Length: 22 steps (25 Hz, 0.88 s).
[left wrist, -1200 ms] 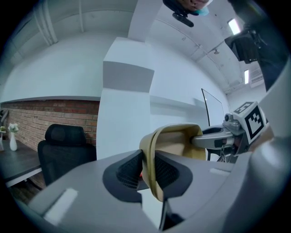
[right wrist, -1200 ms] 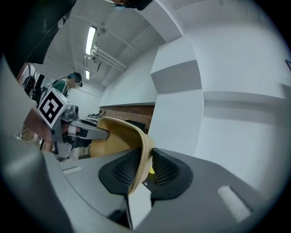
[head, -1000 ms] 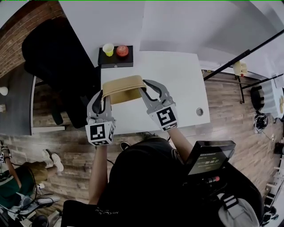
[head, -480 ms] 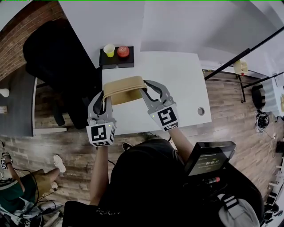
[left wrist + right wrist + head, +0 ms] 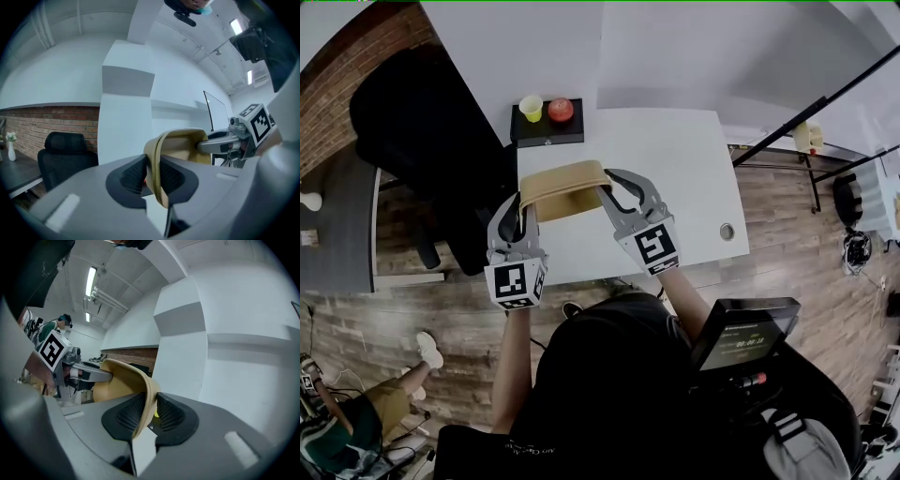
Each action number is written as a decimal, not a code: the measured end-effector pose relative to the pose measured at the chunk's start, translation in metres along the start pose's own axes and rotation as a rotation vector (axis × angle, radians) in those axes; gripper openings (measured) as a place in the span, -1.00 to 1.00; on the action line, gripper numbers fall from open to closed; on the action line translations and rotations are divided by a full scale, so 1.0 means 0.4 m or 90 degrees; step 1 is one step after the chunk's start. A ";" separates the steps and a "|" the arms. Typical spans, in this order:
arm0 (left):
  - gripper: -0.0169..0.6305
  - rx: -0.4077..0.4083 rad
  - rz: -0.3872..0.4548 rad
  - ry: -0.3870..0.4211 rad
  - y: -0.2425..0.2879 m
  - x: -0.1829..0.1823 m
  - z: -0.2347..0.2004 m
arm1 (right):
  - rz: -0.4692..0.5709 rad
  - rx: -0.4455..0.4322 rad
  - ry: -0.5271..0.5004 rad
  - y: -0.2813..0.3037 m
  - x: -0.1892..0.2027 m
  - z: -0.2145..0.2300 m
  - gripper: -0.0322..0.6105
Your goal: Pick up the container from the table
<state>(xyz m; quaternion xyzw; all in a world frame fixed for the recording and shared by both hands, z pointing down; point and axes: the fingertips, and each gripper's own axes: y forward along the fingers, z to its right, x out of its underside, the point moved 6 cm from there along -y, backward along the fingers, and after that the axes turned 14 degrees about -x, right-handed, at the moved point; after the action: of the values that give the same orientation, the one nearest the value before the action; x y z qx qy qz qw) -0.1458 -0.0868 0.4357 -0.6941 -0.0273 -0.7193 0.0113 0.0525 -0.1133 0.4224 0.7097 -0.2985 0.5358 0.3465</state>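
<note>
Over the near-left part of the white table [image 5: 675, 178], I have the tan container [image 5: 565, 188] pinched by its thin rim, the left gripper [image 5: 520, 203] clamped on one end and the right gripper [image 5: 608, 193] on the other, apparently clear of the top. My worry is that the thin wall buckles or slides from the pads if my hands drift apart or tilt unevenly. A black tray [image 5: 546, 134] sits at the table's far edge, with a black chair [image 5: 422, 141] and wood floor [image 5: 787, 244] around it.
</note>
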 end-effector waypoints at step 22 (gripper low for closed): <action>-0.77 0.021 0.001 -0.005 -0.004 0.005 0.005 | -0.007 0.026 0.016 -0.005 -0.007 0.003 -0.68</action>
<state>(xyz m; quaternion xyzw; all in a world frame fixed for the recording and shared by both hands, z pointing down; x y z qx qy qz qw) -0.1438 -0.0849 0.4378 -0.6967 -0.0389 -0.7159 0.0232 0.0541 -0.1129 0.4190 0.7118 -0.2791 0.5484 0.3386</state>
